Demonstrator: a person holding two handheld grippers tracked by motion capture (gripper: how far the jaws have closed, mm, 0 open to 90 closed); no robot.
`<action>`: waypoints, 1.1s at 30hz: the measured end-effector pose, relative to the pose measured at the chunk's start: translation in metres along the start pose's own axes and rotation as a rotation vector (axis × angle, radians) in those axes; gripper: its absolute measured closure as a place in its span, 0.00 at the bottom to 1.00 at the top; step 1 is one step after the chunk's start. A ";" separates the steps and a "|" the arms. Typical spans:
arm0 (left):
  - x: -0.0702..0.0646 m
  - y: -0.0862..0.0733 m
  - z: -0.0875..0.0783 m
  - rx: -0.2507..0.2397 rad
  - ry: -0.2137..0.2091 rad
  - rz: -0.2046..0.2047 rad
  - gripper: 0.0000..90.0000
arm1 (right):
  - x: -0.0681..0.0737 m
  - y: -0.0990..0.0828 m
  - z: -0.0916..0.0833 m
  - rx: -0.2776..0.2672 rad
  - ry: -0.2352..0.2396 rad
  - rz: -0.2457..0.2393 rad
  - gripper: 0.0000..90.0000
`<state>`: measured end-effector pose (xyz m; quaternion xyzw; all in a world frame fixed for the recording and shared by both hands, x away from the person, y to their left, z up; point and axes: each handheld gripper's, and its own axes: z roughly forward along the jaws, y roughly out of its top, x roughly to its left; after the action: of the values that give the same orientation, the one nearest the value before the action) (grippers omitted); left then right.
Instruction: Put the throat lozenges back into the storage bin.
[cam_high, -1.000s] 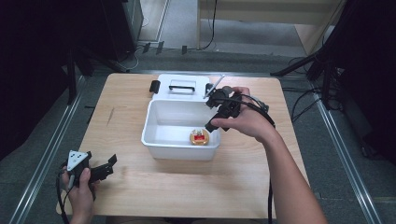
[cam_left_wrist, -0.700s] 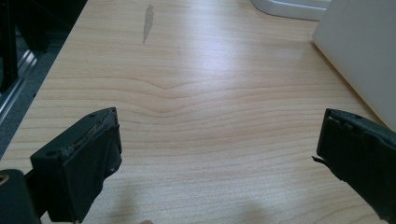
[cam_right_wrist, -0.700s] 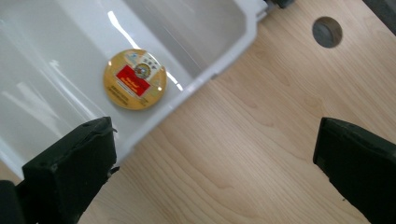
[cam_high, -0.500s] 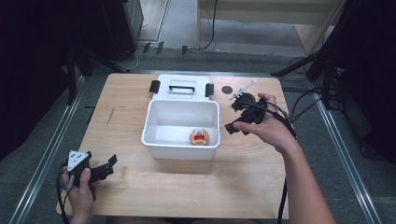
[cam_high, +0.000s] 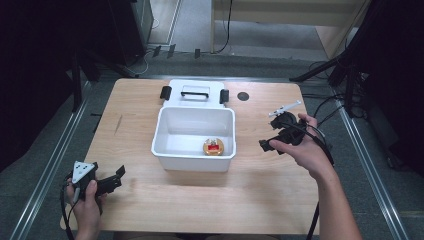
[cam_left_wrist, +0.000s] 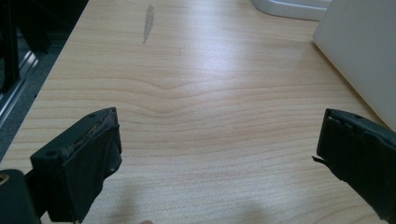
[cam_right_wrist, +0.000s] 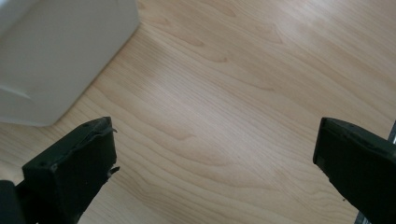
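Jaws of both grippers stand wide apart and hold nothing. Right gripper (cam_high: 280, 137) hovers over the table (cam_high: 260, 195), just right of the white bin (cam_high: 192, 150). Left gripper (cam_high: 107, 181) sits at the near left corner. A small round red-and-tan item (cam_high: 214, 147), possibly a toy, lies inside the bin. Risk: re-entry may clip the bin rim and shift it.

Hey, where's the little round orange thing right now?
In the high view, the round orange thing lies inside the white bin, near its front right corner.
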<state>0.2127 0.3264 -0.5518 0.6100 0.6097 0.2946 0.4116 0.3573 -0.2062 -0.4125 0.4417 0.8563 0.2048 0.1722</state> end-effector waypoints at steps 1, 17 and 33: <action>0.000 0.000 0.000 0.000 0.000 0.000 0.00 | -0.002 -0.004 0.001 -0.004 -0.001 0.008 0.00; 0.000 0.000 0.000 0.001 0.003 0.003 0.00 | -0.020 -0.076 0.015 -0.105 -0.048 0.132 0.00; 0.000 0.000 0.000 0.000 0.004 0.000 0.00 | -0.030 -0.143 0.027 -0.185 -0.071 0.240 0.00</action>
<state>0.2125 0.3262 -0.5517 0.6096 0.6102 0.2958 0.4105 0.2886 -0.3007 -0.5038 0.5300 0.7683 0.2861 0.2167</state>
